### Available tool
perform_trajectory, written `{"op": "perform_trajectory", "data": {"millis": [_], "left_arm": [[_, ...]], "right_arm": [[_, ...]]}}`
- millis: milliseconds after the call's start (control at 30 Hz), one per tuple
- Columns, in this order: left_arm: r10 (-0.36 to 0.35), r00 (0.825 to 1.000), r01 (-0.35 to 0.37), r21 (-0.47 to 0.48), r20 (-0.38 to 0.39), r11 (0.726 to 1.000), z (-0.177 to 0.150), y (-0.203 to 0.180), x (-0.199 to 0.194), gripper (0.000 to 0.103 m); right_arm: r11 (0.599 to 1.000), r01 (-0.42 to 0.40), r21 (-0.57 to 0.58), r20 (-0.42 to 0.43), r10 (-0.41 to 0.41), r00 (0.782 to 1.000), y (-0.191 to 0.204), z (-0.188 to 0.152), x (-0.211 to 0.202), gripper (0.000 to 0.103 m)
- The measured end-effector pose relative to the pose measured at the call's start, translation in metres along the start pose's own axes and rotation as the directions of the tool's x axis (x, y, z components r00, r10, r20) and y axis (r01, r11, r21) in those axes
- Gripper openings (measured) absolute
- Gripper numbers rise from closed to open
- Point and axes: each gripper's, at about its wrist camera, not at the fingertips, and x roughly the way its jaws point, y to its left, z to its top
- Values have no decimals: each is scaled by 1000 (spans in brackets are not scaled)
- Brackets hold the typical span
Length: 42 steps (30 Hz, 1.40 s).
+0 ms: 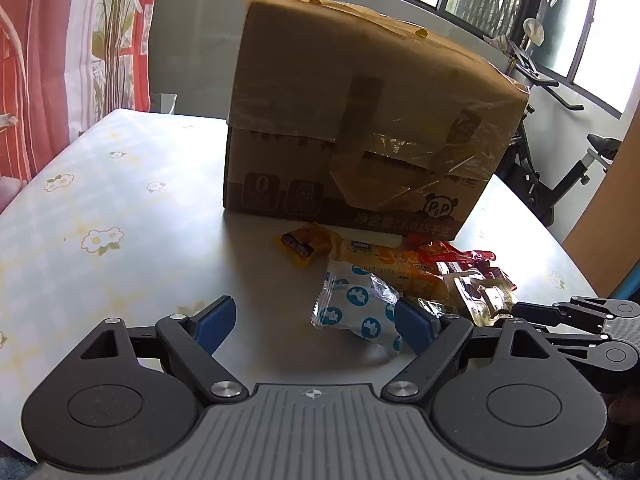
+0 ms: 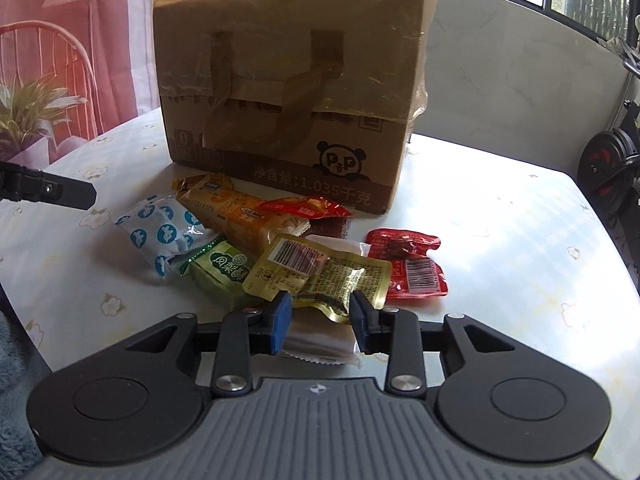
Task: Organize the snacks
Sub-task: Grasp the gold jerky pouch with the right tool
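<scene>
A taped cardboard box stands on the table, with a pile of snack packets in front of it. My left gripper is open wide; a white packet with blue dots lies between its fingers, close to the right one. My right gripper is open a little, with the near corner of a gold packet between its fingers and a white packet under it. An orange packet, a green packet and a red packet lie around them.
The table has a pale flowered cloth and a curved edge. A small yellow-brown candy lies close to the box. An exercise bike stands beyond the right side, a red chair and plants at the left.
</scene>
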Motion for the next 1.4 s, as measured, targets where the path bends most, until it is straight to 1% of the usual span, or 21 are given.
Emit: {"op": "perform_trajectory", "data": {"millis": [200, 367, 400, 433, 467, 500, 533, 667, 733, 800, 900, 1000, 1167, 1300, 1400], "left_arm": [[-5, 1000, 5, 6, -1, 1000, 0, 0, 0, 88], [-3, 1000, 3, 3, 0, 1000, 0, 0, 0, 88], [-3, 1000, 3, 3, 0, 1000, 0, 0, 0, 88], [-4, 1000, 4, 2, 0, 1000, 0, 0, 0, 88], [-3, 1000, 3, 2, -1, 1000, 0, 0, 0, 88], [-3, 1000, 3, 2, -1, 1000, 0, 0, 0, 88], [-3, 1000, 3, 1, 0, 1000, 0, 1, 0, 88], [-5, 1000, 5, 0, -3, 1000, 0, 1, 0, 88], [-6, 1000, 6, 0, -2, 1000, 0, 1, 0, 88], [-5, 1000, 5, -3, 1, 1000, 0, 2, -1, 88], [0, 1000, 0, -10, -1, 1000, 0, 4, 0, 88], [2, 1000, -2, -9, -3, 1000, 0, 3, 0, 88], [2, 1000, -2, -6, -6, 1000, 0, 2, 1, 88], [0, 1000, 0, -1, -10, 1000, -1, 1, 2, 88], [0, 1000, 0, 0, -10, 1000, -1, 1, 2, 88]], "right_arm": [[999, -42, -20, -26, 42, 999, 8, 7, 15, 35], [994, -103, -30, -29, 102, 994, 9, 16, 24, 36], [993, -113, -41, -24, 112, 993, 9, 19, 24, 39], [991, -116, -60, -15, 115, 993, 8, 22, 24, 46], [990, -112, -83, -5, 112, 994, 7, 25, 23, 50], [989, -106, -108, 4, 107, 994, 6, 28, 23, 57], [986, -102, -132, 8, 104, 995, 4, 31, 24, 62], [967, -120, -224, -31, 116, 993, -10, 36, 32, 70], [958, -134, -253, -54, 124, 991, -15, 36, 38, 74], [948, -167, -272, -70, 153, 986, -19, 36, 42, 75], [931, -214, -294, -93, 195, 976, -19, 36, 47, 80], [926, -244, -286, -116, 219, 969, -19, 37, 54, 80], [944, -269, -191, -105, 252, 962, -27, 39, 58, 80], [952, -253, -175, -88, 240, 967, -28, 36, 59, 80], [958, -252, -137, -88, 242, 966, -32, 36, 61, 80]]}}
